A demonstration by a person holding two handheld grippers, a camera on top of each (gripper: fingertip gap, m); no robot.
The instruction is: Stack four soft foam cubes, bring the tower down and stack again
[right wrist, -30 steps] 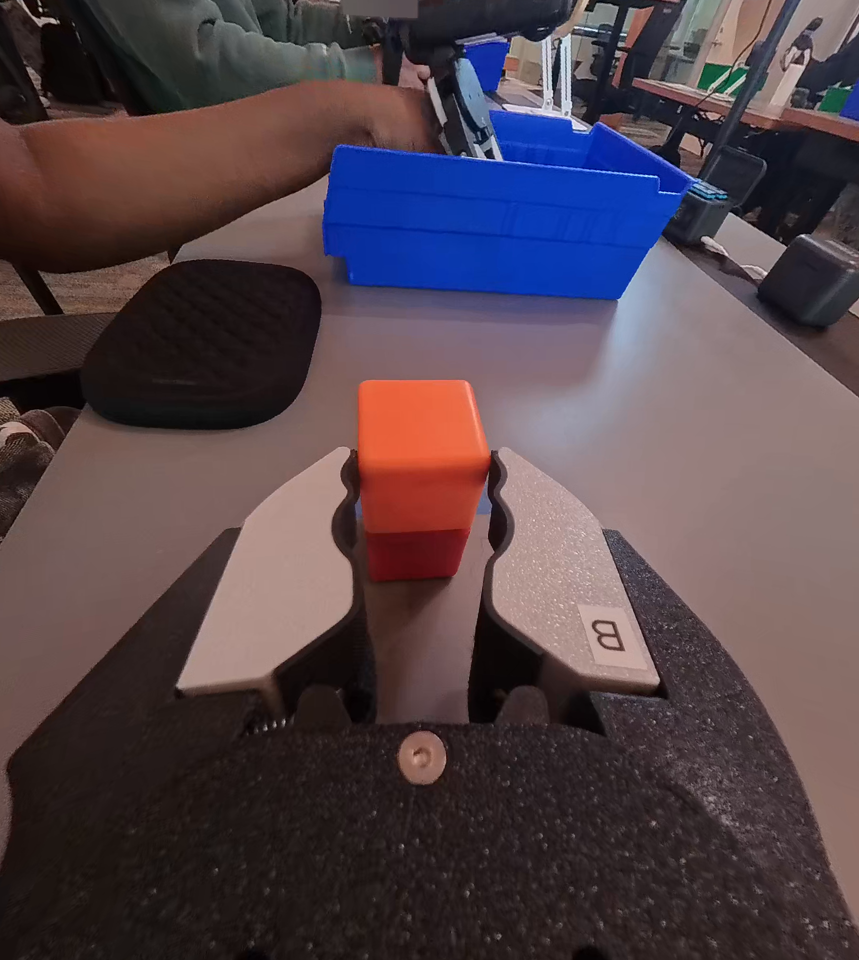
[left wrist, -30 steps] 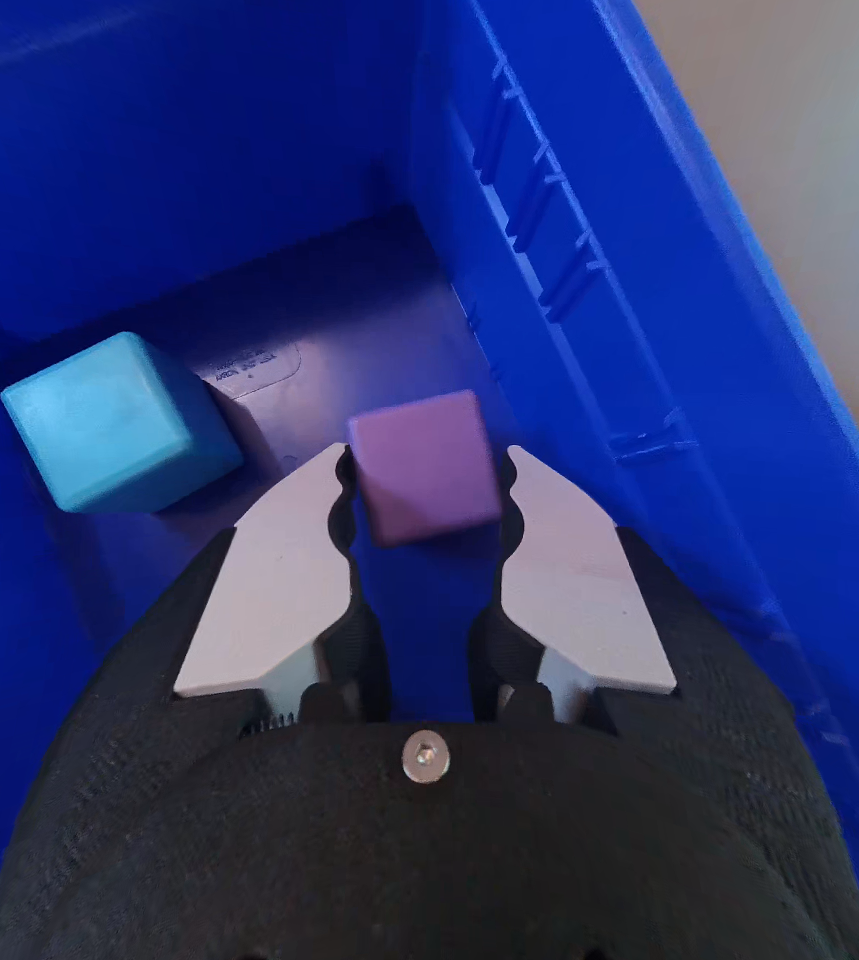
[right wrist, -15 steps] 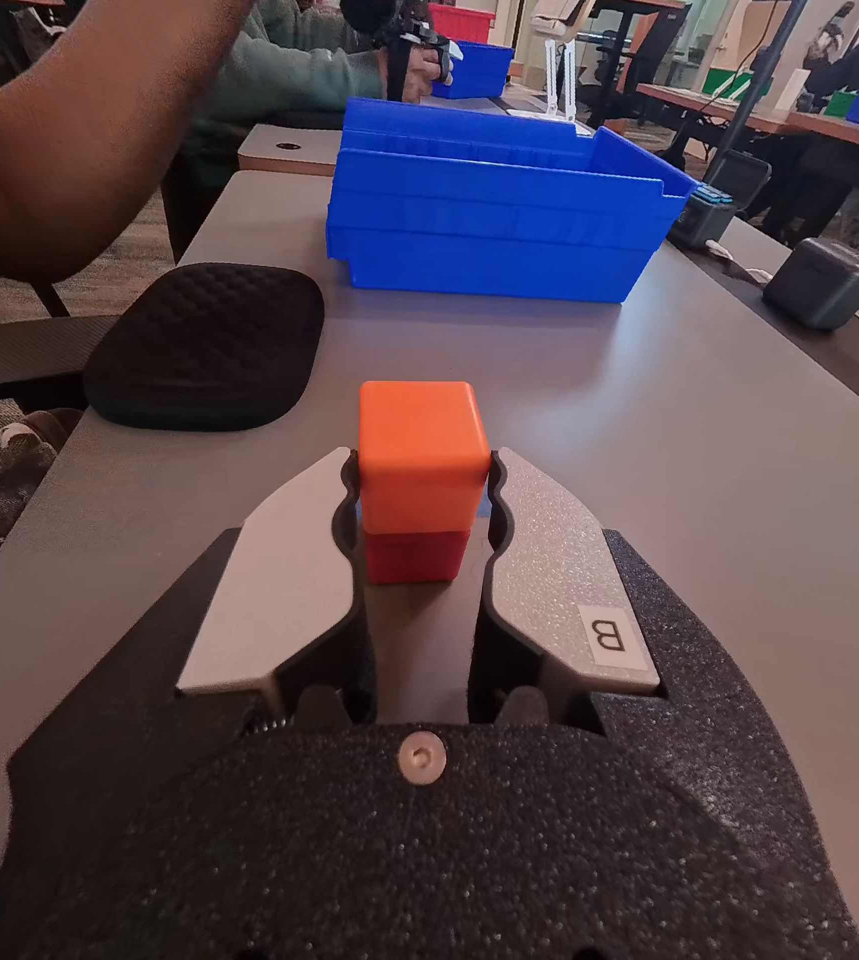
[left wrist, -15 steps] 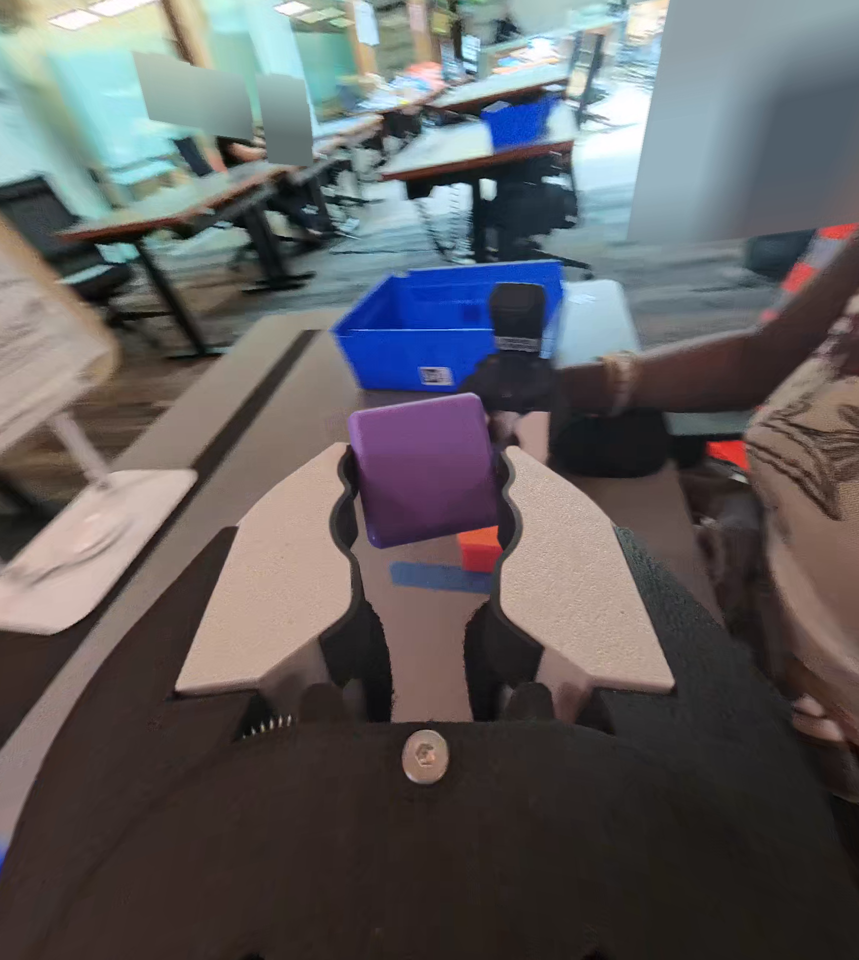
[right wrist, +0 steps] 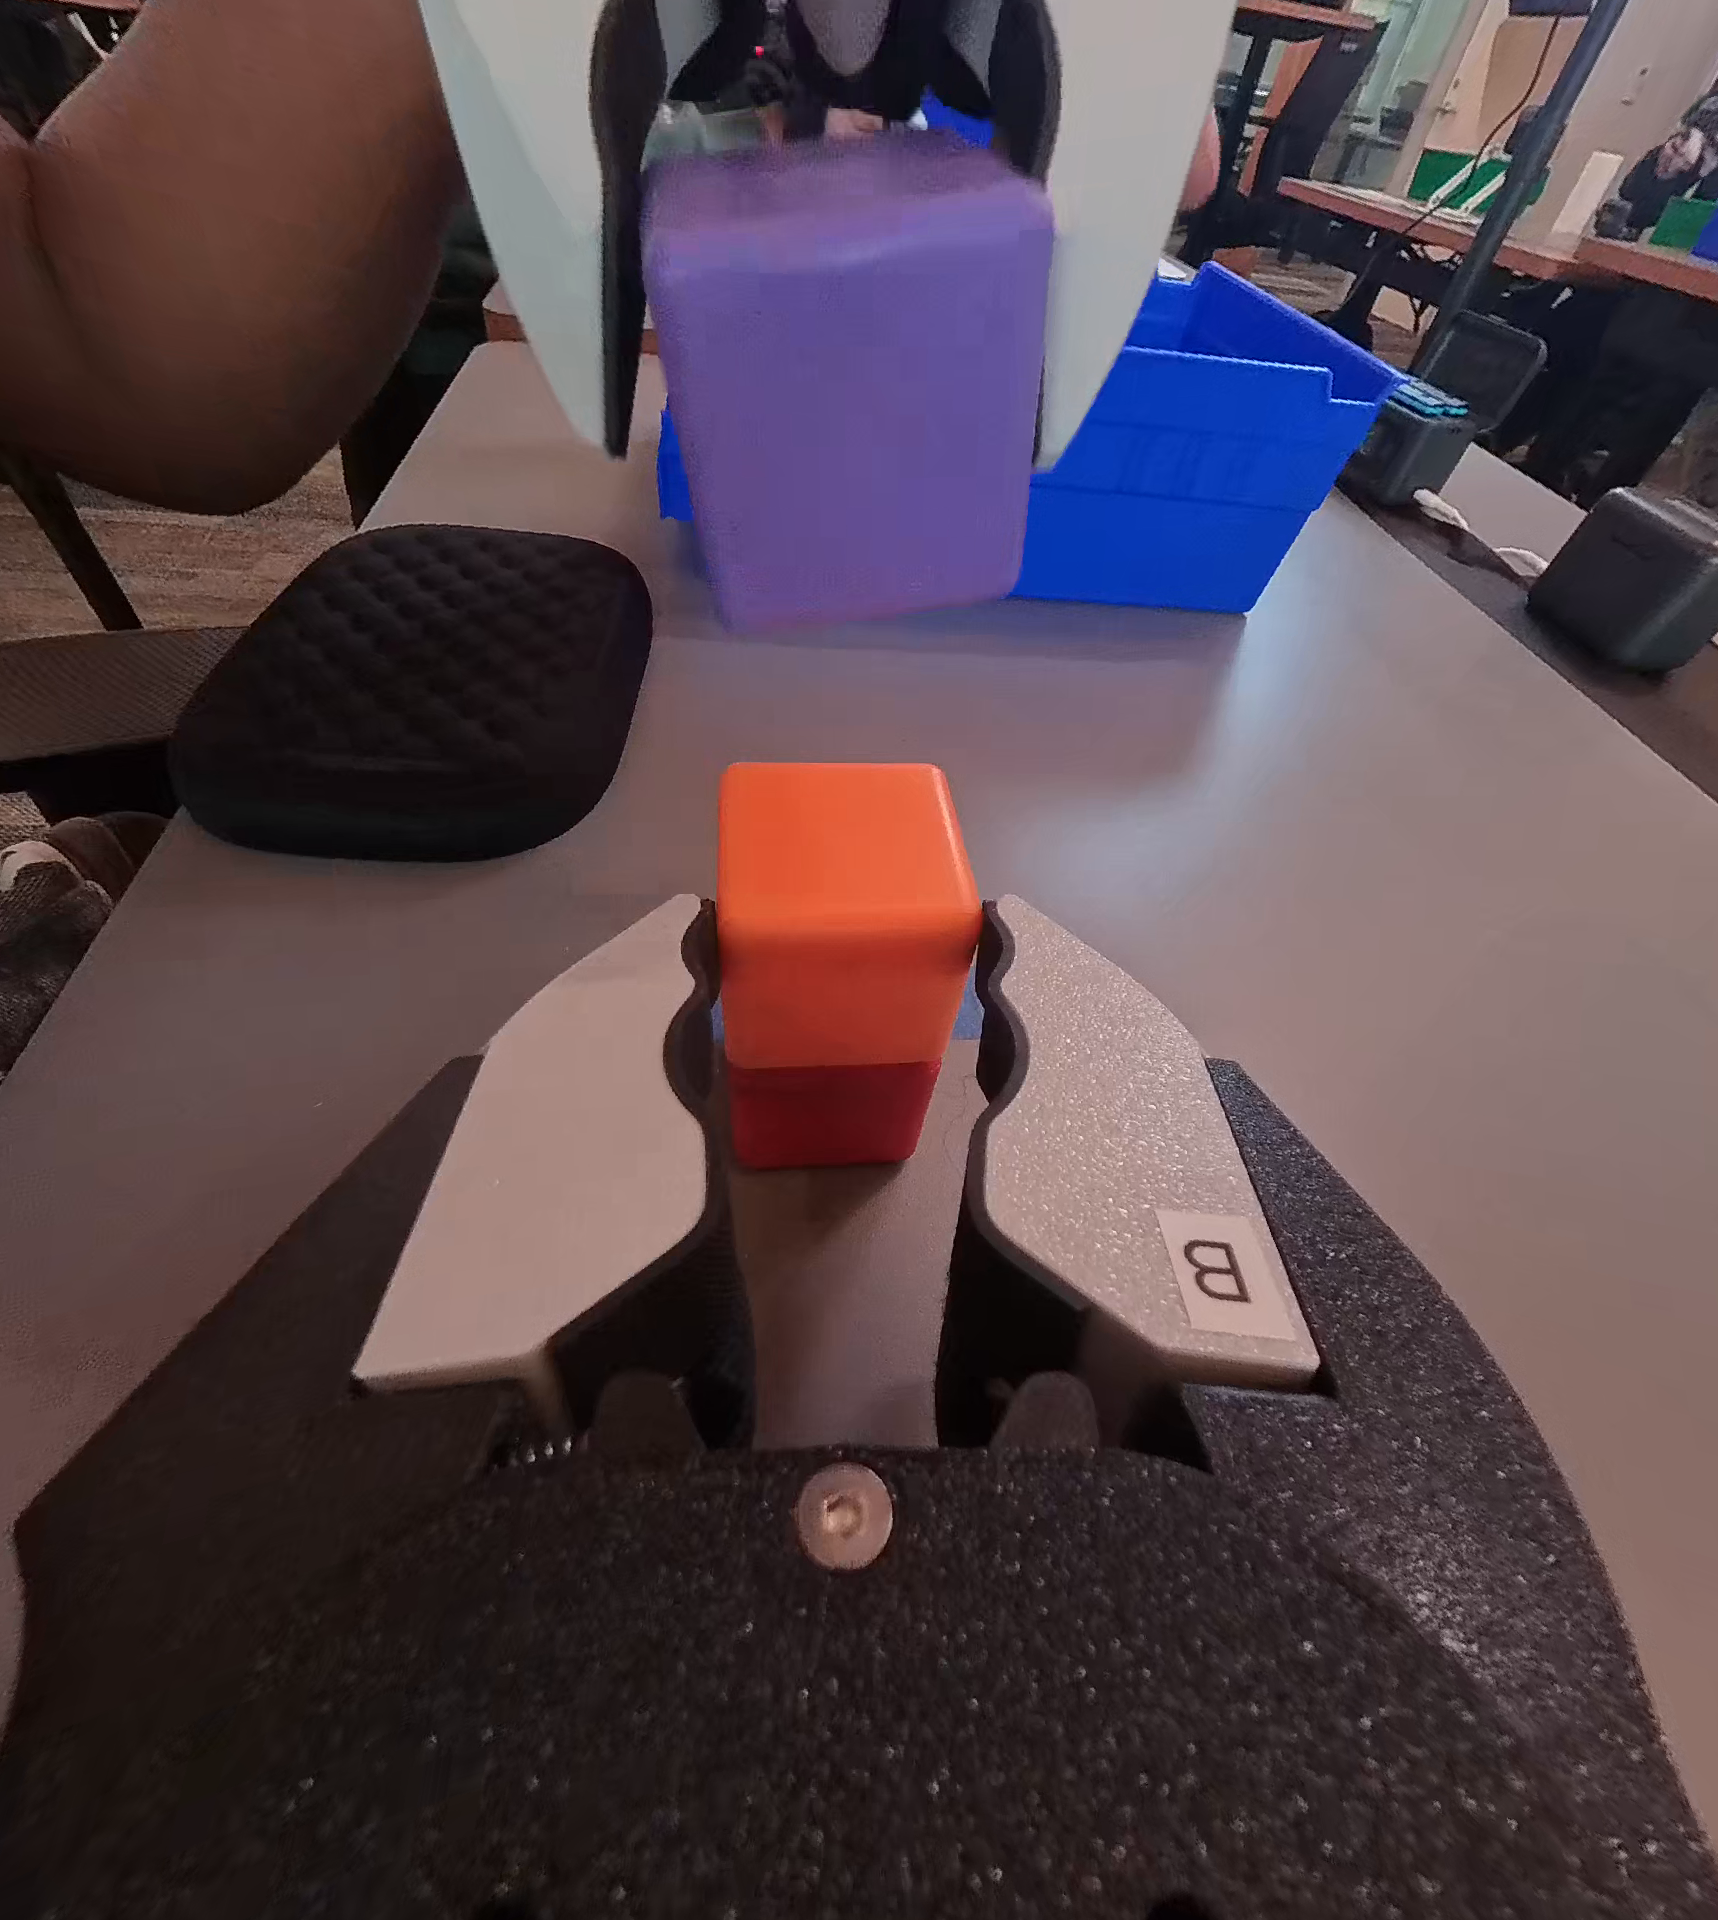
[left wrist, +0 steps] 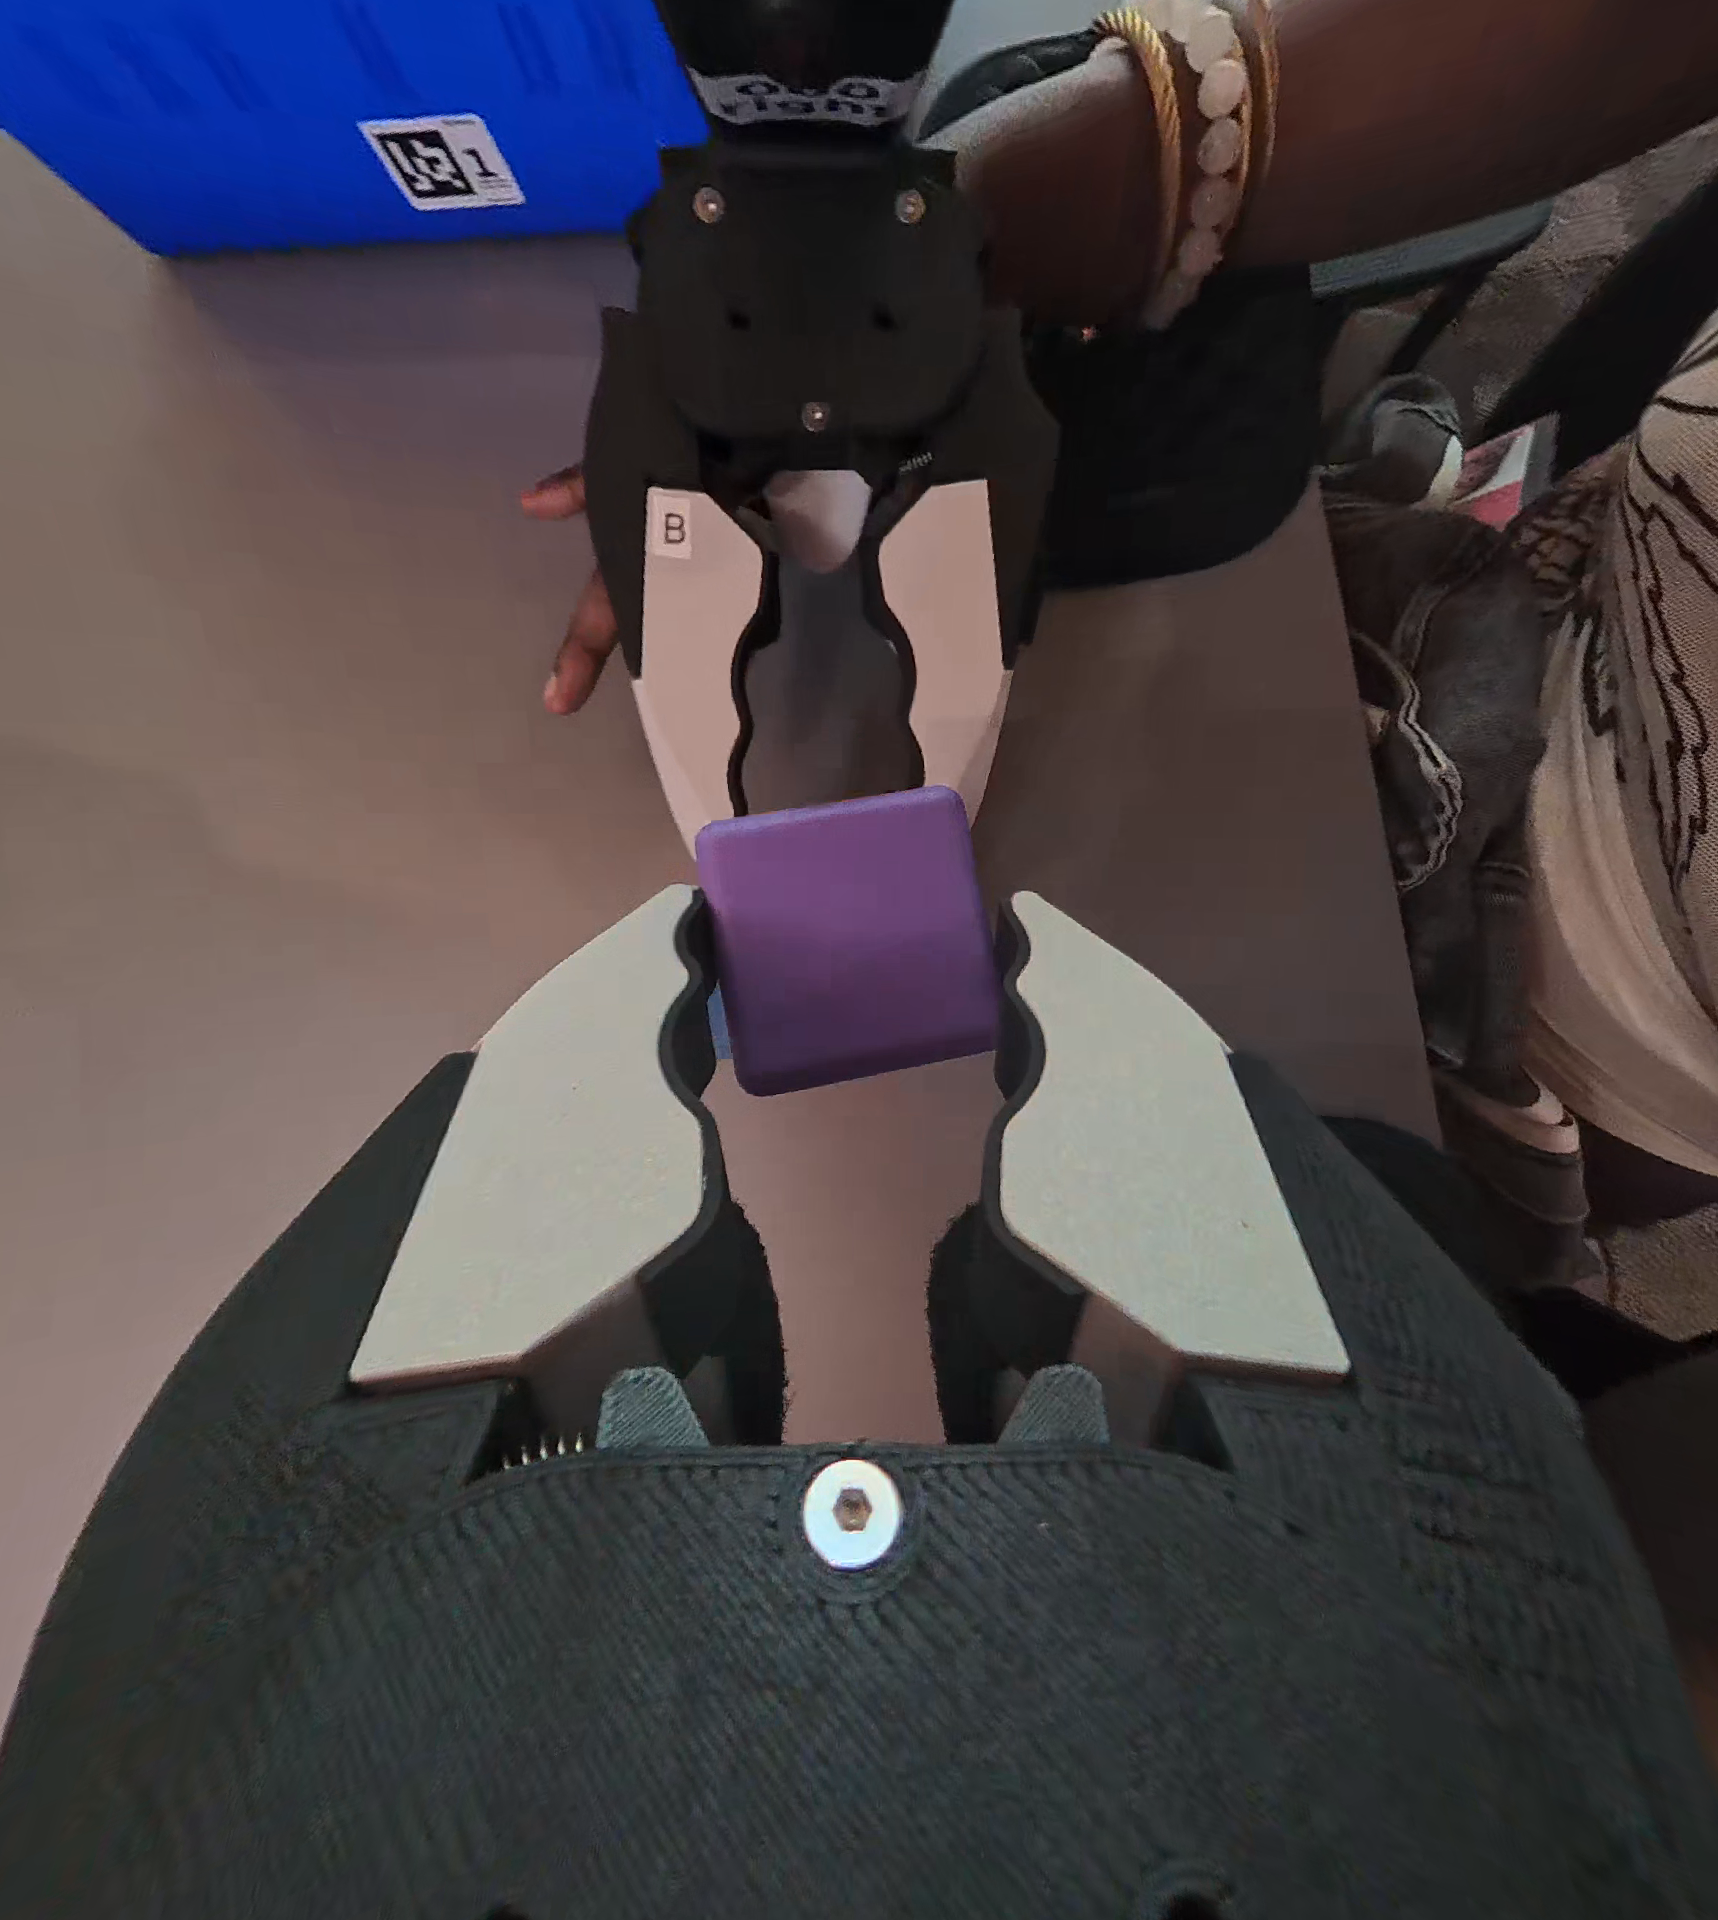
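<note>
While the left hand-held gripper (left wrist: 850, 992) clamps a slightly tilted purple cube (left wrist: 850, 951), the right hand-held gripper (right wrist: 842, 992) apparently pinches the upright orange cube (right wrist: 839, 909).

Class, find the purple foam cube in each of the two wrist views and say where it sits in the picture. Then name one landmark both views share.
Left wrist view: purple cube, centre of the picture, clamped between the left gripper fingers.
Right wrist view: purple cube, top centre, large and slightly blurred, hanging above the orange cube.
Shared landmark: the blue bin.
</note>
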